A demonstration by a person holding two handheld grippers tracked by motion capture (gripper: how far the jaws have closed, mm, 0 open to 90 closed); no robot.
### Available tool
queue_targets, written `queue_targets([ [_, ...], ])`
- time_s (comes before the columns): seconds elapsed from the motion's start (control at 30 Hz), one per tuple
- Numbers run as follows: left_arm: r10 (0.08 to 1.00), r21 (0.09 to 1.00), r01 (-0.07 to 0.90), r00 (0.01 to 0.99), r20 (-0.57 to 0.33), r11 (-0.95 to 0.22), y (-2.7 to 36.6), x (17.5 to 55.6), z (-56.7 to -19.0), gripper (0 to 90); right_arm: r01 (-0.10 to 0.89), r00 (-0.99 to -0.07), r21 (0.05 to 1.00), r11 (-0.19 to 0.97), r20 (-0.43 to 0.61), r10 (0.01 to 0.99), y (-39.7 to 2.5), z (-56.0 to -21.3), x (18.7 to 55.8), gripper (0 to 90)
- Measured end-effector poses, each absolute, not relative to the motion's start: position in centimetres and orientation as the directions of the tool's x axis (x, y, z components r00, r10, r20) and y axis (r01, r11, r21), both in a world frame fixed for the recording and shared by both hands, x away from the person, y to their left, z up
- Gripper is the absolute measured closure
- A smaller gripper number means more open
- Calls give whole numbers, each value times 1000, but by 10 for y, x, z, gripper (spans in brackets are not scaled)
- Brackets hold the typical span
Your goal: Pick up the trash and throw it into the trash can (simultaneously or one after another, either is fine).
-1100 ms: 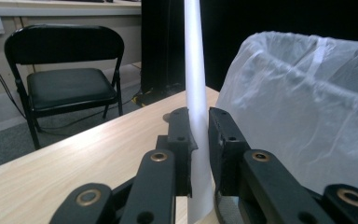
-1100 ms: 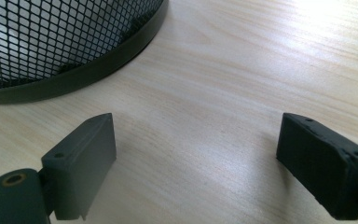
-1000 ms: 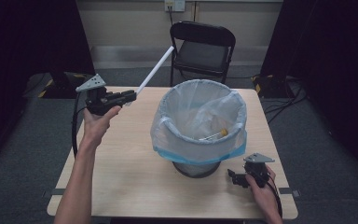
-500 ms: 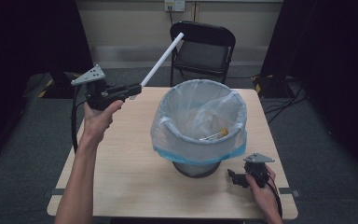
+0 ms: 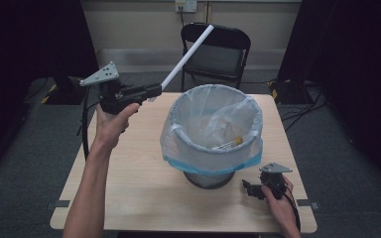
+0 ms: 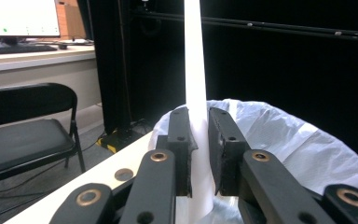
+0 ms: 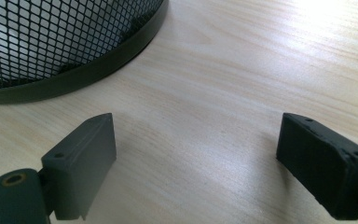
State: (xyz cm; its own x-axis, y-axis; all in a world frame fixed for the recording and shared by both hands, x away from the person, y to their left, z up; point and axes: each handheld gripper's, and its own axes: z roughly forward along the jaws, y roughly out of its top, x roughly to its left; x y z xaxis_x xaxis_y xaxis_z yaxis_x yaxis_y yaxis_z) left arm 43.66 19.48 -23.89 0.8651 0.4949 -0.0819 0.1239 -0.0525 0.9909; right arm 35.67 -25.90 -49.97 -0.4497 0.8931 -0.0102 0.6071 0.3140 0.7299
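The white tube runs out of the top of the left gripper view, so its far end is cut off there; in the high view it slants up and away over the table's far left corner toward the black chair, well above the tabletop. The left gripper pinches the tube's lower end, jaws pressed against both its sides. The mesh bin, lined with a white bag, stands mid-table; the crumpled bag hides much of its contents, though a small yellowish-capped piece shows inside, too small to identify. The right gripper rests low on the table beside the bin's base, jaws spread wide, holding nothing.
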Motion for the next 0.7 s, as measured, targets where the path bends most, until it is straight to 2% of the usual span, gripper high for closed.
queue_targets([
  [0.7, 405, 989, 120, 911, -75, -86, 141, 436, -219, 801, 607, -449, 730, 314, -10, 893, -259, -500, 357, 109],
])
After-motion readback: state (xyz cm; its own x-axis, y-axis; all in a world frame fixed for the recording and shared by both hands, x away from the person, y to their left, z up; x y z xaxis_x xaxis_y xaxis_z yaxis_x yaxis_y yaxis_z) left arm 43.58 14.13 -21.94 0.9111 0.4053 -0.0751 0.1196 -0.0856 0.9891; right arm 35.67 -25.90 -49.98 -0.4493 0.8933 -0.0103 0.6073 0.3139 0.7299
